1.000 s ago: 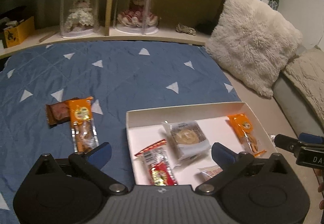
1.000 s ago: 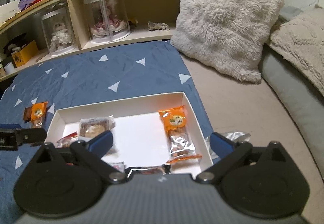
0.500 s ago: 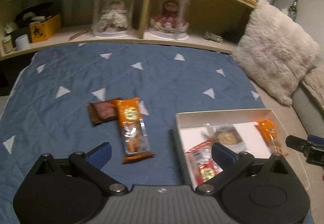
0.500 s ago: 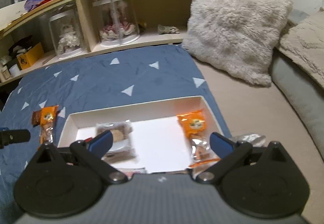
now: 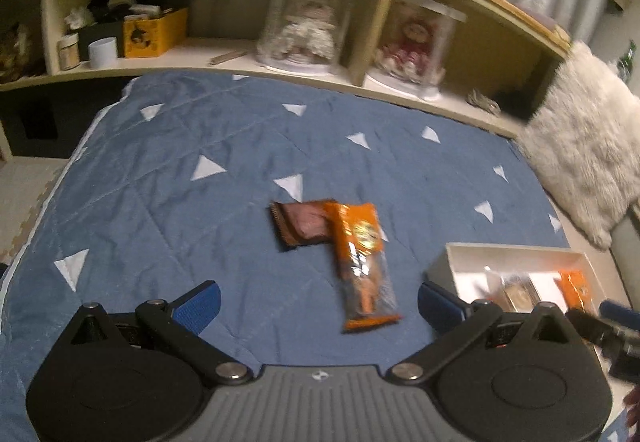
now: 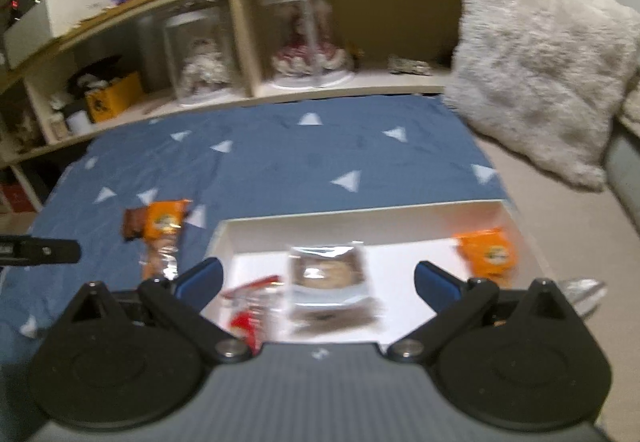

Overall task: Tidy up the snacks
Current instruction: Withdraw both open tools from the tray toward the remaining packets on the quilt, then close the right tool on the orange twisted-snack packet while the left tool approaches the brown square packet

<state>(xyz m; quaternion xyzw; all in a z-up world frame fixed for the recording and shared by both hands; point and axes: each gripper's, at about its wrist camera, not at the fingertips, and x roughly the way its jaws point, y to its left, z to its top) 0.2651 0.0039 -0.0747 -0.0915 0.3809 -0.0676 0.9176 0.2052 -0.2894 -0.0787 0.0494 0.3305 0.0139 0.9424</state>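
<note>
Over the last second the left tool (image 5: 319, 304) has swung leftward, away from the white box (image 5: 516, 253) and toward the two loose snacks on the blue quilt (image 5: 168, 178). The orange packet (image 5: 362, 262) and the brown packet (image 5: 301, 225) beneath its top end, formerly off to the tool's left, now lie between its spread fingers, while the box has slid from the centre of the left wrist view to its right edge. The right tool (image 6: 318, 282) has shifted left as well: the biscuit packet (image 6: 330, 284) in the box now sits between its fingers, and the boxed orange packet (image 6: 486, 252) has moved out to the right.
</note>
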